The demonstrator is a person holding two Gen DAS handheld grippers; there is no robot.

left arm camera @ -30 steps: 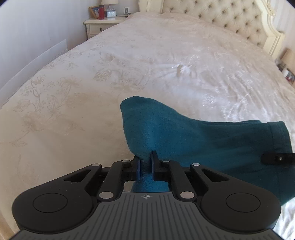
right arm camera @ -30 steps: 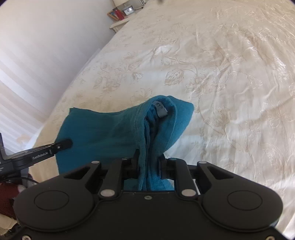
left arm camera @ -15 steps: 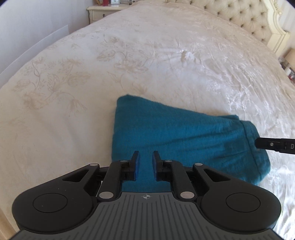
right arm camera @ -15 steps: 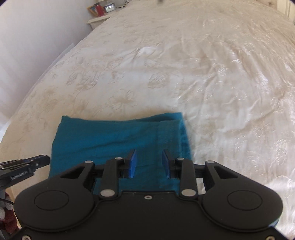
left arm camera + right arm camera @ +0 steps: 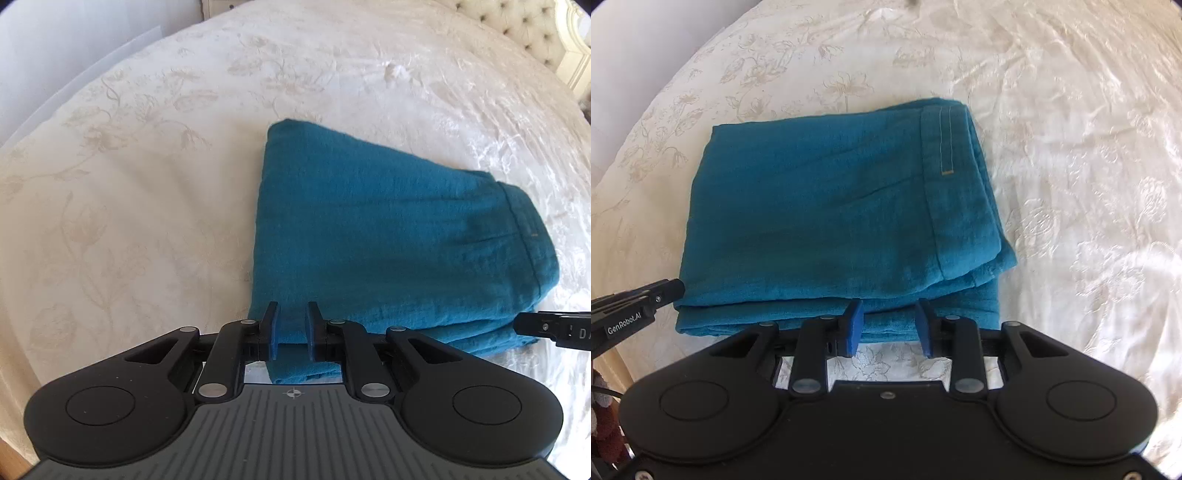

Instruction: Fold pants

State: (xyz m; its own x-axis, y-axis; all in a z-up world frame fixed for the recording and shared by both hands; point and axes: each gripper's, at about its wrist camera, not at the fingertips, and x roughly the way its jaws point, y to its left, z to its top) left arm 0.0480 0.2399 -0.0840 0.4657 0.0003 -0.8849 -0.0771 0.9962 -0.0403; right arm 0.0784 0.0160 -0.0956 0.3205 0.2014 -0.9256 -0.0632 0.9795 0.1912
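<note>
The teal pants [image 5: 388,236] lie folded in a flat stack on the cream bedspread [image 5: 129,206]; they also show in the right wrist view [image 5: 827,218], hem band with pale stitching on the right. My left gripper [image 5: 292,325] is open, over the stack's near left edge, holding nothing. My right gripper [image 5: 889,325] is open and empty, just off the stack's near edge. Each gripper's tip shows in the other view: the right one [image 5: 554,328] and the left one [image 5: 639,306].
The bedspread [image 5: 1071,184] stretches wide around the pants. A tufted headboard [image 5: 517,22] stands at the far right. The bed's left edge and a white wall [image 5: 74,48] are at the left.
Both grippers let go of the pants, which now lie flat and folded. Both have pulled back toward the near edge, and the right jaws opened wider.
</note>
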